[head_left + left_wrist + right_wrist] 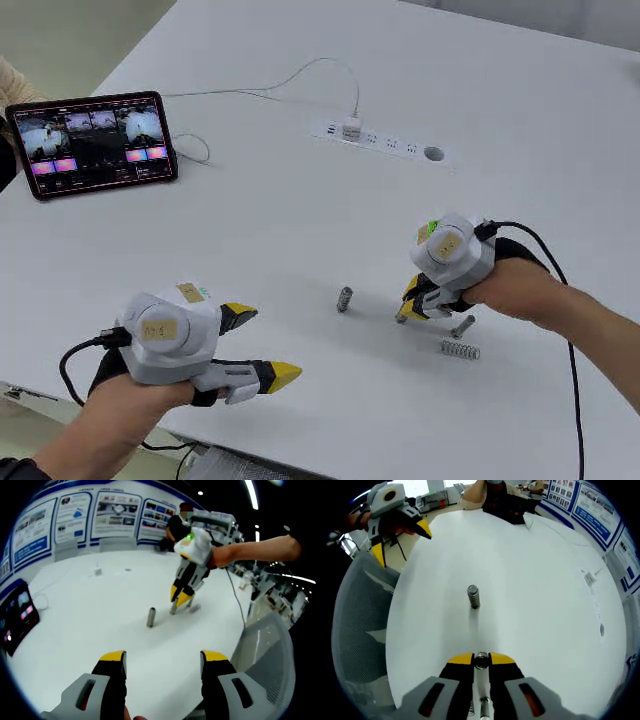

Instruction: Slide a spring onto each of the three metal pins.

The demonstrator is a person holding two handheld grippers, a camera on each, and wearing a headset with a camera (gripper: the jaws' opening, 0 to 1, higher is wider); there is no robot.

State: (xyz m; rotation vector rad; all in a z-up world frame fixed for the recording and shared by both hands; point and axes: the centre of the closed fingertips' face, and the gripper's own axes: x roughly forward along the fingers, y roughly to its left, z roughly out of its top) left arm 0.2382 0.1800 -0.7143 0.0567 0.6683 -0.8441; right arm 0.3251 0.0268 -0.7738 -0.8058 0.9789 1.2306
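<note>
Head view: left tongs (pixel 262 343) wide, empty, near front edge of the bench (pixel 300 220); right tongs (pixel 412 303) clamping a pin (pixel 402 317), loose spring (pixel 460 349) just beside. Left gripper view: sprung pin (pixel 151 617) upright mid-bench. Right gripper view: pin pinched near its head. Likely light, stiff, slippery; best taken across the shank.

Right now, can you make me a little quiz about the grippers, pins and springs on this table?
1. True or false: the left gripper is open and holds nothing.
2. What is the right gripper shut on? A) a metal pin B) a spoon C) nothing
3. Fill in: the loose spring lies flat on the white ____.
Key: 1 true; 2 A; 3 table.
</note>
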